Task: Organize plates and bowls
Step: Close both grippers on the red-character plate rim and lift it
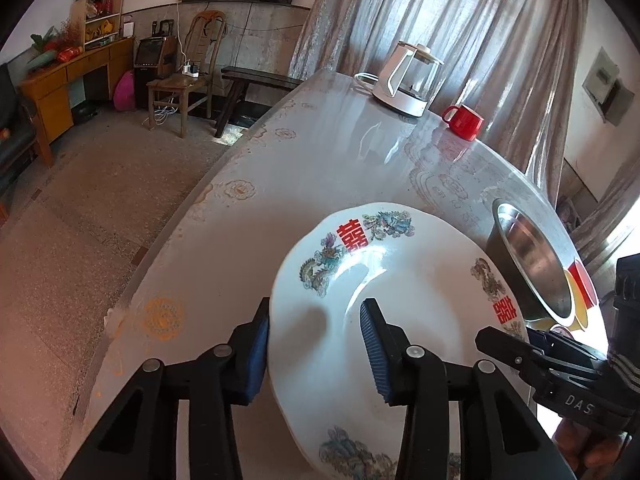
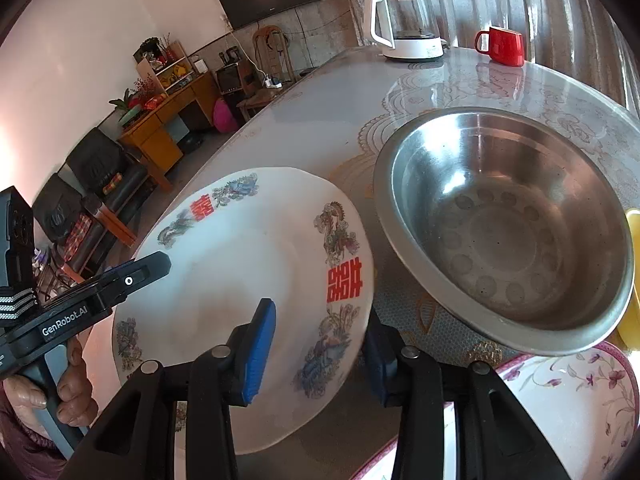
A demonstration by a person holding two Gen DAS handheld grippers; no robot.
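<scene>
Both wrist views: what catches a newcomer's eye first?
A white plate with red characters and dragon prints fills the foreground, a blue-padded gripper straddling its rim on each side. Right of it sits a big stainless steel bowl; a red mug stands at the table's far edge.

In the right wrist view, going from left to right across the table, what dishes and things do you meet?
White plate with red characters → steel bowl → yellow dish at the right edge. Along the far side of the table: kettle → red mug.
</scene>
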